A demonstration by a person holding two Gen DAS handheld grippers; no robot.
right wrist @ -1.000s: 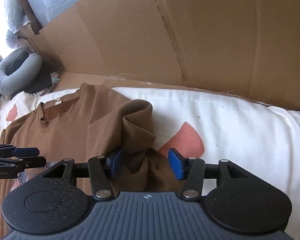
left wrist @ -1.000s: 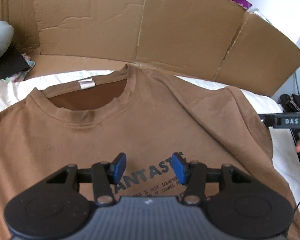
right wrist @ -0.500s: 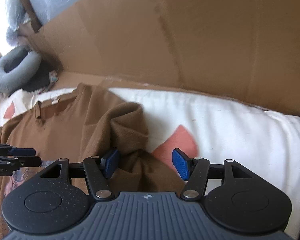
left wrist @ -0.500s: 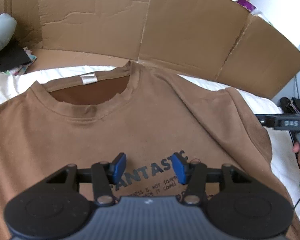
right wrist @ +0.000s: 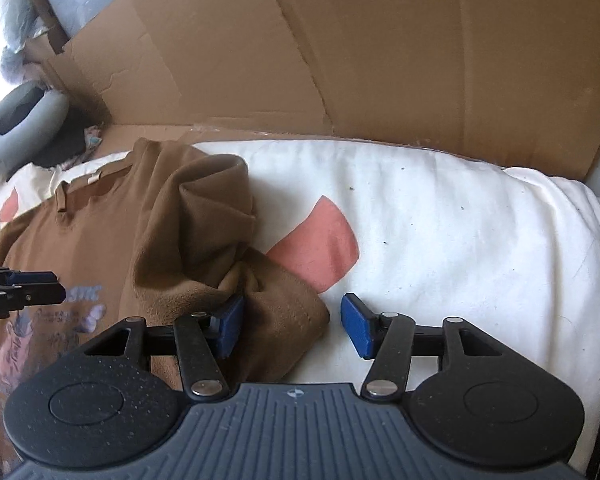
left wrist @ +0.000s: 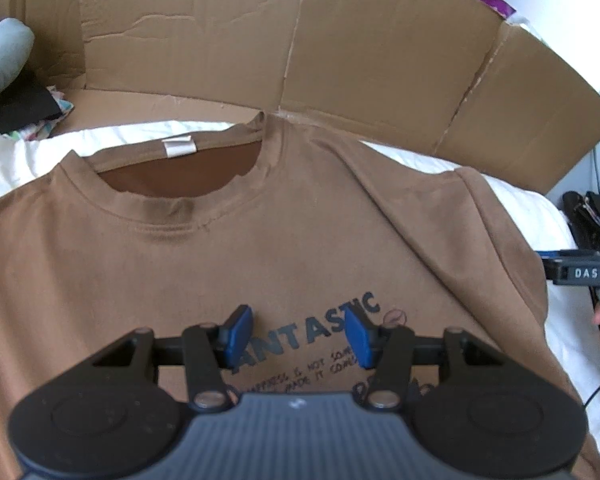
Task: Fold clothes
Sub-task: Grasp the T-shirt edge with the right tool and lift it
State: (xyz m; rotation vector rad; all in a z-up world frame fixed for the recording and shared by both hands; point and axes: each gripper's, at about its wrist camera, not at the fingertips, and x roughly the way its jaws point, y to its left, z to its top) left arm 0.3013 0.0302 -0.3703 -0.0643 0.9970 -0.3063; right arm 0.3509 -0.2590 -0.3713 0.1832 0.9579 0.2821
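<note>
Behind everything, folded-out cardboard (left wrist: 340, 52) walls off the far edge of a white bedsheet (right wrist: 440, 208) with a salmon-pink patch. On the sheet lies the brown T-shirt (left wrist: 260, 240), front up, collar toward the cardboard. Only the left wrist view shows its white neck label (left wrist: 179, 147) and the dark "FANTASTIC" print (left wrist: 320, 328) plainly; only the right wrist view shows the shirt's sleeve (right wrist: 204, 232) bunched up into a crumpled heap at the garment's right edge, beside the pink patch. A grey cushion (right wrist: 16, 124) sits at far left. The left gripper (left wrist: 298, 334) hovers over the print, its 2 blue pads well apart and holding nothing. The right gripper (right wrist: 288, 324) is likewise spread wide, its left pad against the crumpled sleeve, its right pad over bare sheet, nothing clamped.
</note>
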